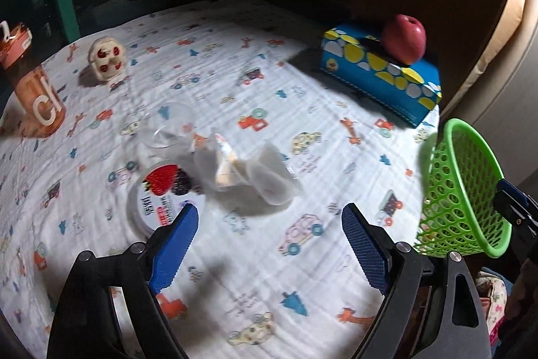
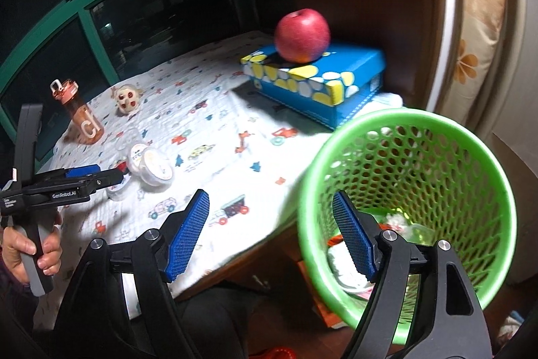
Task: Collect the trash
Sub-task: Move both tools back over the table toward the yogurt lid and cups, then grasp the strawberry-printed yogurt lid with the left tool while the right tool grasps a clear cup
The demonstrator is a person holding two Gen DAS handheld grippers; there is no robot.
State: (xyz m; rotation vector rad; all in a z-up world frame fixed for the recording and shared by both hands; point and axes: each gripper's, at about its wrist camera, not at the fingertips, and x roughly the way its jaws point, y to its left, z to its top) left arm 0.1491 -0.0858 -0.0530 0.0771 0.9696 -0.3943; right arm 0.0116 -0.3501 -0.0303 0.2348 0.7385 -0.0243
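White tablecloth (image 1: 302, 33) printed with small coloured cars; green perforated basket (image 2: 470, 177); blue tissue box (image 1: 396, 86) with yellow and white spots; red apple (image 2: 302, 34); orange bottle (image 1: 37, 90)

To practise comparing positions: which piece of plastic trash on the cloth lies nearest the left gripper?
The round cup with the strawberry label, beside the left gripper; the clear pieces lie farther off.

Dark green-framed window (image 2: 101, 9) behind bench (image 2: 208, 110) w/ printed cloth — night outside; floral curtain (image 2: 477, 33) at right.
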